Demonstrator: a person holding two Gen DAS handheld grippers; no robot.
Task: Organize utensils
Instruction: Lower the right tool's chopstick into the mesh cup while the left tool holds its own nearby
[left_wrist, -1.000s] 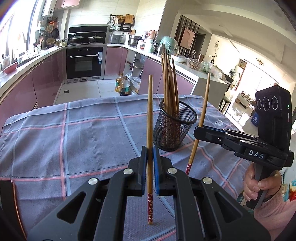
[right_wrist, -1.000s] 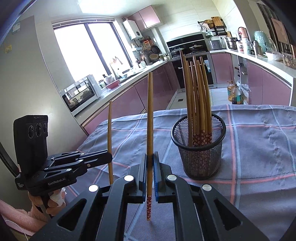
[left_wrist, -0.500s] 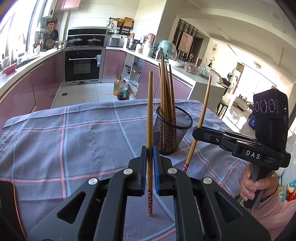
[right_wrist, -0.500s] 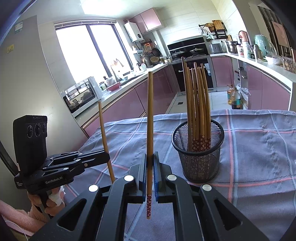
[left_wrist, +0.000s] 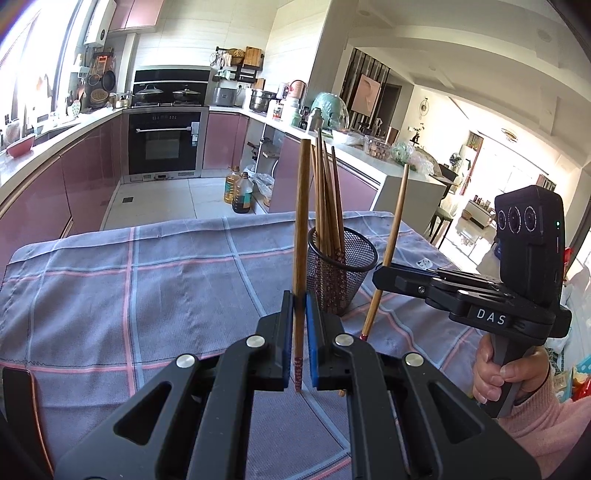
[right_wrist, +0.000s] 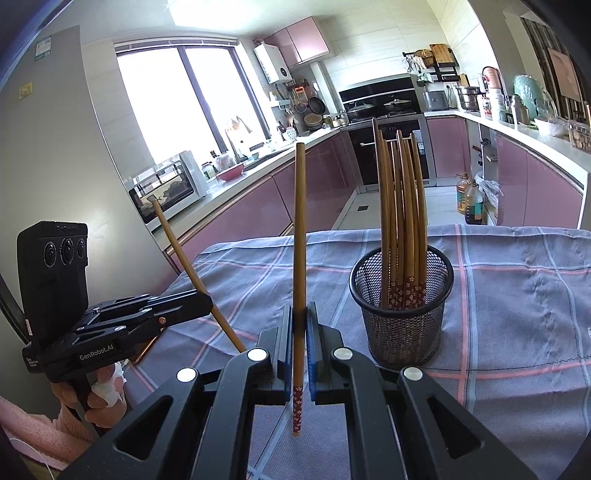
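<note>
Black left claw (left_wrist: 300, 325) and right claw (right_wrist: 300, 343) with blue pads, silver screws; pink knit sleeves (left_wrist: 546, 424).

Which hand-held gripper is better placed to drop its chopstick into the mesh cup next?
Probably right: the right hand-held gripper holds its wooden chopstick upright beside the black mesh cup, which looks nearer in its view.

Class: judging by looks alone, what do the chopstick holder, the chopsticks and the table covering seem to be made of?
Holder: probably metal mesh, dark finish; light shows through its fine grid.
Chopsticks: apparently wood or bamboo, smooth brown, with red flower-patterned ends.
Tablecloth: woven fabric, matte grey-blue with pink and white checks; a stitched hem shows.
</note>
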